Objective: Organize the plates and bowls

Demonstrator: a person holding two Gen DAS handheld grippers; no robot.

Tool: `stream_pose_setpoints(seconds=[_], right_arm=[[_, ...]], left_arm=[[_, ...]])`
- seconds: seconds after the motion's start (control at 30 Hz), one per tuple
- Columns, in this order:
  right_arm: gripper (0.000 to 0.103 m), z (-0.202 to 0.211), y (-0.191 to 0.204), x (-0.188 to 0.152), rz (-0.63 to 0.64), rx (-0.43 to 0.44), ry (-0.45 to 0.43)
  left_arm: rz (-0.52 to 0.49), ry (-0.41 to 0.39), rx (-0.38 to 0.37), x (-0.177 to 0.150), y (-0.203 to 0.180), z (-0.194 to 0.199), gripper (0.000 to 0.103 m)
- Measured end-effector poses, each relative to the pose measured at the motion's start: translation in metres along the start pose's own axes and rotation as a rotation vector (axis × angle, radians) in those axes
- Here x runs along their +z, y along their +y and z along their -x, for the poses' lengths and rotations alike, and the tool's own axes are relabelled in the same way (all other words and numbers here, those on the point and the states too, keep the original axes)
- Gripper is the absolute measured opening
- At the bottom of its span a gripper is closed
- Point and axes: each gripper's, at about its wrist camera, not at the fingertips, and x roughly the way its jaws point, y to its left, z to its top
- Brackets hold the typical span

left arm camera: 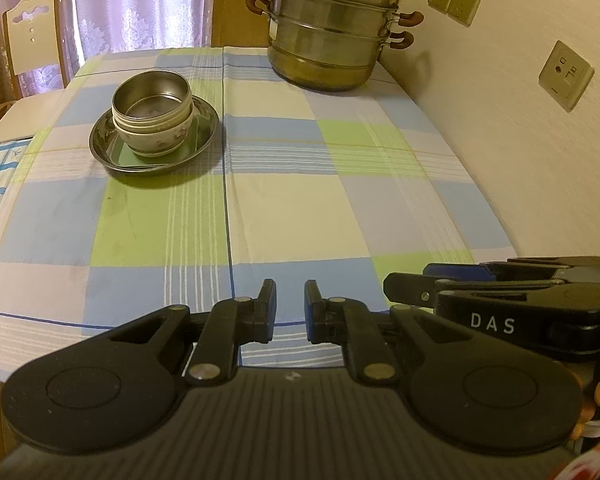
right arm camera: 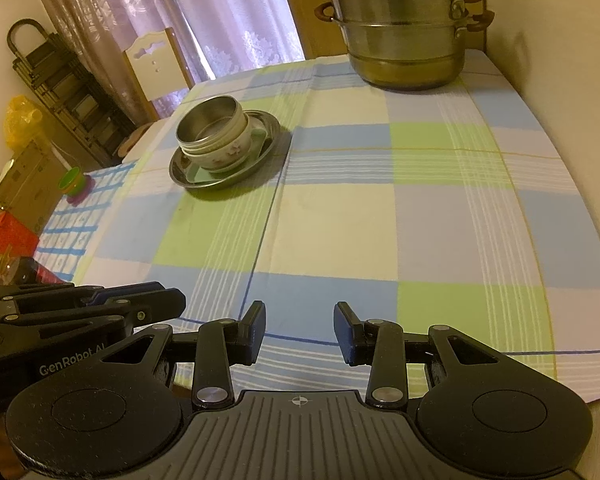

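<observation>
Bowls are stacked on a plate at ten o'clock; both grippers are held released, empty.

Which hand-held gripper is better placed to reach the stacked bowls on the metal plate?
Left, probably. The left hand-held gripper sits on the side of the bowls; the right hand-held gripper would have to cross it. Both are empty.

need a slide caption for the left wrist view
Empty left gripper over checked tablecloth, facing stacked bowls on a steel plate; steamer pot behind.
</observation>
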Motion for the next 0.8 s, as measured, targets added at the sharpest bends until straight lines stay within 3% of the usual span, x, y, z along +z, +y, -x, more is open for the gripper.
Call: stream_pose_setpoints(seconds=[0.8], right_arm=[[0.038,-0.0004,0.0007,-0.0002,-0.001,-0.004,-0.001]], left_arm=[[0.0,0.0,-0.003,0.0018,0.0001,-0.0001,0.012]])
